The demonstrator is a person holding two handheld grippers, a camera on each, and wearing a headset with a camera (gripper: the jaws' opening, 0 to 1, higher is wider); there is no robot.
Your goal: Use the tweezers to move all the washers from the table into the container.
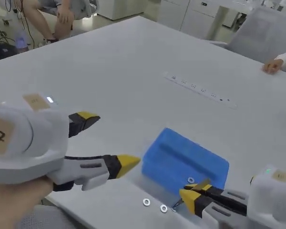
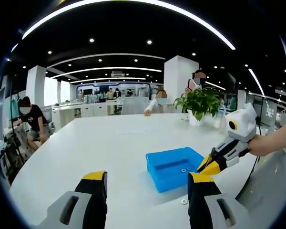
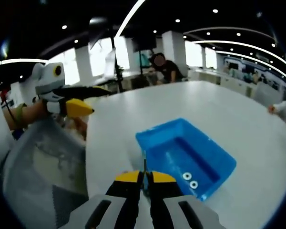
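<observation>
My right gripper (image 3: 144, 177) clenches thin metal tweezers (image 3: 144, 163) at the near rim of the blue plastic container (image 1: 181, 152). My left gripper (image 1: 113, 139) hangs released. Two silver washers (image 1: 146, 202) lie on the white tabletop (image 1: 133, 71), and two more inside.

White table (image 1: 109, 62) carries a blue container (image 1: 181, 152) near its front edge. Two washers (image 1: 146, 202) lie on the surface just beside it; white power strip (image 1: 200, 89) farther back.

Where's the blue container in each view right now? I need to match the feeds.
Head view: blue container lower centre-right.
Left gripper view: blue container right of centre, above the jaws.
Right gripper view: blue container centre, beyond the jaw tips.
Shared landmark: washers inside it.
</observation>
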